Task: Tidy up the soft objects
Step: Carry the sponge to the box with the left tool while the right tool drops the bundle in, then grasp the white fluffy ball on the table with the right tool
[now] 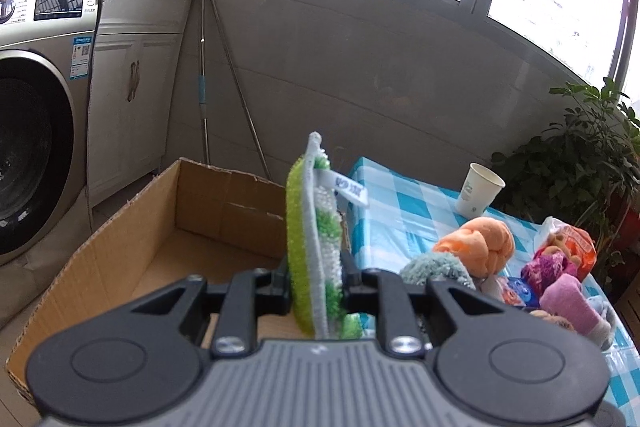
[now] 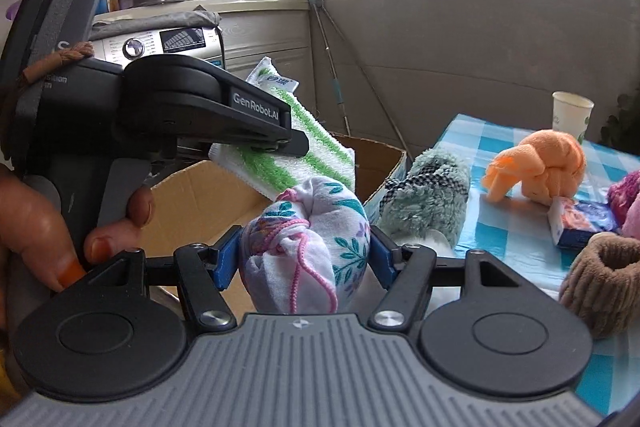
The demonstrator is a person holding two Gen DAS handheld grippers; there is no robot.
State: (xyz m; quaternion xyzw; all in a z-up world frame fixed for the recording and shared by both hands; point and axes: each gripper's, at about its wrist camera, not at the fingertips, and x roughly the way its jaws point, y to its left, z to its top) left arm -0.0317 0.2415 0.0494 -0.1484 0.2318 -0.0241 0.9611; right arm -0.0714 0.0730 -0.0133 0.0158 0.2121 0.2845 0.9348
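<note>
Left gripper clamped tight on green-white mop pad, pad upright on edge, cardboard box just left and below. Right gripper holds floral drawstring pouch between blue pads, jaws fairly wide; grey fluffy cloth and orange towel lie further right on checked tablecloth.

A washing machine stands far left of the fingers, a cabinet beside it. Mop poles lean on the wall beyond the fingertips. A paper cup and a plant sit ahead, to the right.
</note>
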